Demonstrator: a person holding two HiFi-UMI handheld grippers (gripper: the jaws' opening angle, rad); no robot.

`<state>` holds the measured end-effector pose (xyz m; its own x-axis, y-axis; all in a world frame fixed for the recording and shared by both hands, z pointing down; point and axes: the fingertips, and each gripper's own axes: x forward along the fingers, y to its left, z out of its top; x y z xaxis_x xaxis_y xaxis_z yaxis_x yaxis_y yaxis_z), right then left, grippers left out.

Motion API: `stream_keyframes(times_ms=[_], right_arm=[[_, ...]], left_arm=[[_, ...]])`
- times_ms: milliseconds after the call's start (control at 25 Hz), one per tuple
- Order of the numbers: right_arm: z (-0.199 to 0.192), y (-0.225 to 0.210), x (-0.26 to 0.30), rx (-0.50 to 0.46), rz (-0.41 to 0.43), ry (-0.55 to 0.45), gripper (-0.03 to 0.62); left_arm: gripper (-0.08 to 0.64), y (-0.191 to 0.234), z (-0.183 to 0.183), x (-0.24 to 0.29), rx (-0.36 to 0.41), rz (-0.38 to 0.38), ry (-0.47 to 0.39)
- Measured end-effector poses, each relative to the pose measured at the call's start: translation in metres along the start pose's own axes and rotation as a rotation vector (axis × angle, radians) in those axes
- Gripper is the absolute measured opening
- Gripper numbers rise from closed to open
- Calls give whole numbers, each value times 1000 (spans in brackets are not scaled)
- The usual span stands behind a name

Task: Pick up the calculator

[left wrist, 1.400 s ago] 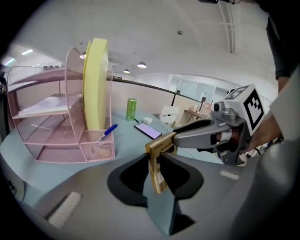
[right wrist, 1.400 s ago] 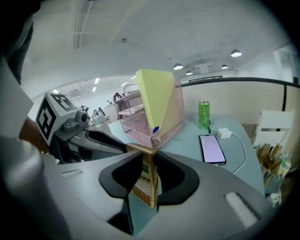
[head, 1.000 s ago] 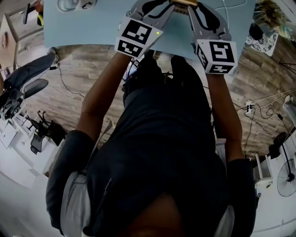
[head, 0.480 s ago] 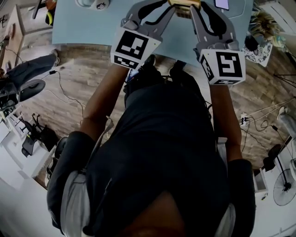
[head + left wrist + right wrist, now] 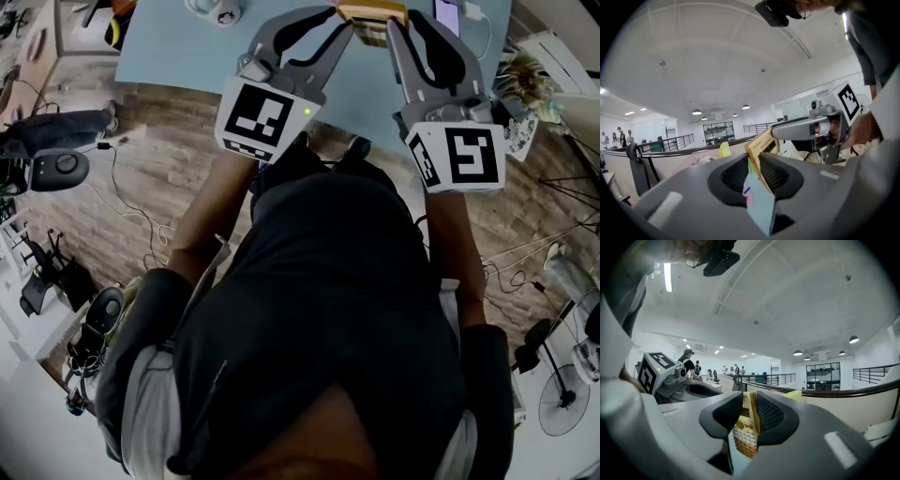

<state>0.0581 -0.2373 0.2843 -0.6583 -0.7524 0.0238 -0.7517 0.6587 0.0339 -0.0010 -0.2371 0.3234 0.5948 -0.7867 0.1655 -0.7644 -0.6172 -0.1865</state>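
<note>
head view: at 12 o'clock, right at the frame's top edge, a flat tan plastic calculator (image 5: 372,12) sits over the smooth pale blue table (image 5: 187,47). the left gripper (image 5: 343,21) meets it from 7 o'clock and the right gripper (image 5: 397,23) from 5 o'clock. their grey moulded arms converge on it, so neither hand is nearer. its visible edge runs 9 to 3 o'clock between them. this view does not show whether it is clear of the tabletop.

left gripper view: the dark ribbed pads are clenched on one thin end of the calculator. its plain tan back, with small print, slants up toward 1 o'clock, where the right gripper pinches the far end.

right gripper view: these jaws are also clamped on the calculator, seen nearly edge-on. rows of small white and orange keys face 9 o'clock, where the left gripper and its marker cube show.

ceiling fills both gripper views, so the calculator looks lifted. the casing is hard and slick and is held only by its thin edges, so it could pivot unless both hands move together.
</note>
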Motion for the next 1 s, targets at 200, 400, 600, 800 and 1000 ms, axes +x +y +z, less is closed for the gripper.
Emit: stream_keyframes(times_ms=[200, 400, 600, 800, 1000], right_arm=[[21, 11, -4, -42, 25, -28, 87], [37, 20, -12, -71, 45, -47, 81], [44, 26, -15, -86, 63, -53, 80], [45, 26, -13, -82, 77, -43, 78], [43, 23, -9, -80, 80, -39, 78]], left_arm=[[138, 1, 17, -15, 36, 38, -37], [138, -3, 29, -27, 48, 65, -49], [138, -3, 35, -36, 16, 87, -49], [138, 1, 38, -35, 10, 96, -55], [138, 5, 36, -32, 11, 98, -45]])
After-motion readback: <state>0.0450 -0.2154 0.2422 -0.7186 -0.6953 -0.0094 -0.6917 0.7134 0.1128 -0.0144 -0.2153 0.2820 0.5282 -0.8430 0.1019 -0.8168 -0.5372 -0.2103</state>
